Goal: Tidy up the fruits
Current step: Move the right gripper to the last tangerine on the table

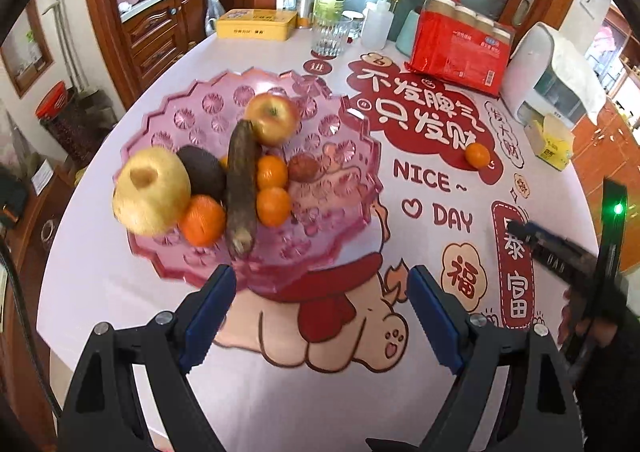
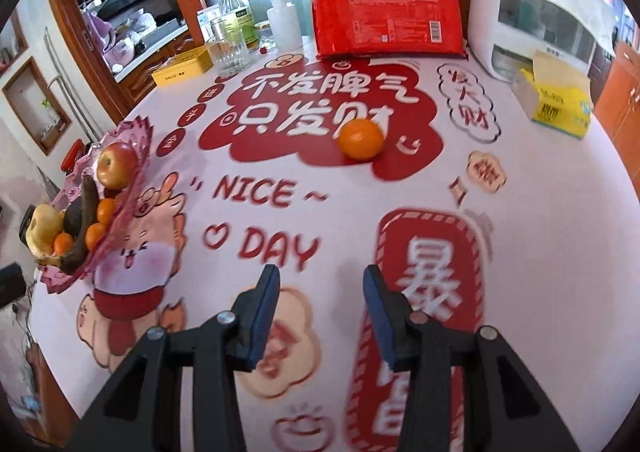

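Note:
A pink faceted fruit bowl (image 1: 352,139) (image 2: 136,143) stands on the printed tablecloth. It holds a red apple (image 1: 273,119), a yellow apple (image 1: 151,191), a dark avocado (image 1: 202,171), a long brown root (image 1: 241,187) and several small oranges. One orange (image 1: 477,154) (image 2: 361,139) lies alone on the red print, apart from the bowl. My left gripper (image 1: 322,290) hangs open just before the bowl's near rim, nothing between its fingers. My right gripper (image 2: 320,284) is open and holds nothing, well short of the lone orange; it also shows at the right edge of the left wrist view (image 1: 560,248).
At the table's far side stand a red pack of paper cups (image 2: 386,13), a white dispenser (image 2: 520,11), a yellow tissue box (image 2: 556,99), a glass (image 2: 231,51), bottles and a yellow tin (image 1: 256,24). Wooden cabinets lie beyond the left edge.

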`<control>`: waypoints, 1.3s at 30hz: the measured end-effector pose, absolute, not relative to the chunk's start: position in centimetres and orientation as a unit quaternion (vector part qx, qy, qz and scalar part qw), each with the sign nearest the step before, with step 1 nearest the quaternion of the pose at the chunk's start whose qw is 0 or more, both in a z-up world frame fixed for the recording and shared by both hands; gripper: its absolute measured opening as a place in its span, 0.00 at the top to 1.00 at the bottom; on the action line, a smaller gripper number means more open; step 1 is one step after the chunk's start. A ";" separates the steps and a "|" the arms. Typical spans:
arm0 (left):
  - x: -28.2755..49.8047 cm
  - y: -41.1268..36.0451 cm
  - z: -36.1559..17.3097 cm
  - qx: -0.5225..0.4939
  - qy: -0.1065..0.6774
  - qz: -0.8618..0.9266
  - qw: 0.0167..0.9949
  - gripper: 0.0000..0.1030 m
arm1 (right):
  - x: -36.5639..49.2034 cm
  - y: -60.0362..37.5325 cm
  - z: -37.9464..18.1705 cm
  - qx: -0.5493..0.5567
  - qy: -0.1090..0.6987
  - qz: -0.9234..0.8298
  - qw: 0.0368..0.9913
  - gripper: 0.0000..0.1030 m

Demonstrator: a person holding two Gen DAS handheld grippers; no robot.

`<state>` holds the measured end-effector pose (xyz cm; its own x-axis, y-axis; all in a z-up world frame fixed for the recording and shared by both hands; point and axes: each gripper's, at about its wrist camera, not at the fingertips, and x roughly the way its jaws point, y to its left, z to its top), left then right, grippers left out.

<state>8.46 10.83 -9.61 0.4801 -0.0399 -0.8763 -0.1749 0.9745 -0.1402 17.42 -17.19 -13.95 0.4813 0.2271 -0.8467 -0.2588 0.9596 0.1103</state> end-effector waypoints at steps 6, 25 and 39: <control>8.0 9.6 -9.7 -0.102 0.514 0.080 0.848 0.16 | 20.9 -18.1 -13.5 -0.046 0.475 0.165 0.863 0.58; 9.4 8.5 -9.3 -0.088 0.508 0.144 0.845 0.16 | 28.6 -15.0 -17.3 -0.092 0.423 0.170 0.885 0.55; 8.9 10.8 -8.9 -0.104 0.494 0.183 0.843 0.16 | 31.3 -15.0 -17.6 -0.087 0.426 0.141 0.889 0.64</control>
